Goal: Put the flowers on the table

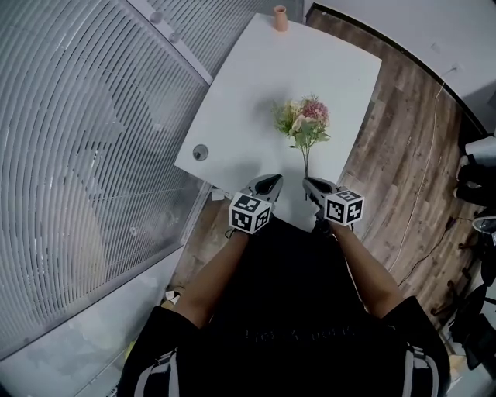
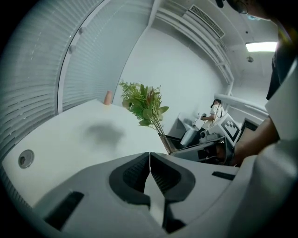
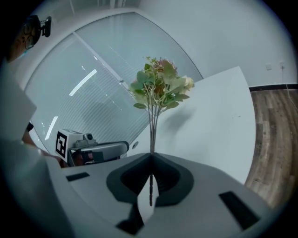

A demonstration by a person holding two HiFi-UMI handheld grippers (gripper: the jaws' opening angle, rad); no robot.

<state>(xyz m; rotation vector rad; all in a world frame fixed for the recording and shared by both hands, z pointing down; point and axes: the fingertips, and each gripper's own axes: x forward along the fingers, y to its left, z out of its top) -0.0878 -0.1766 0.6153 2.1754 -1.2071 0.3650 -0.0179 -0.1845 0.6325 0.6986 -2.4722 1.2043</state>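
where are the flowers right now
The flowers stand upright, stems clamped in the right gripper, over the white table's near edge, mid head view.

White table (image 1: 248, 101), peach vase (image 1: 280, 18) at far corner, round grommet (image 1: 201, 152)

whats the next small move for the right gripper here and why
Probably lower the right gripper toward the white table and tip the bunch of pink and green flowers over. Its jaws are shut on the thin stems, and the bunch stands upright above the tabletop, not yet lying on it.
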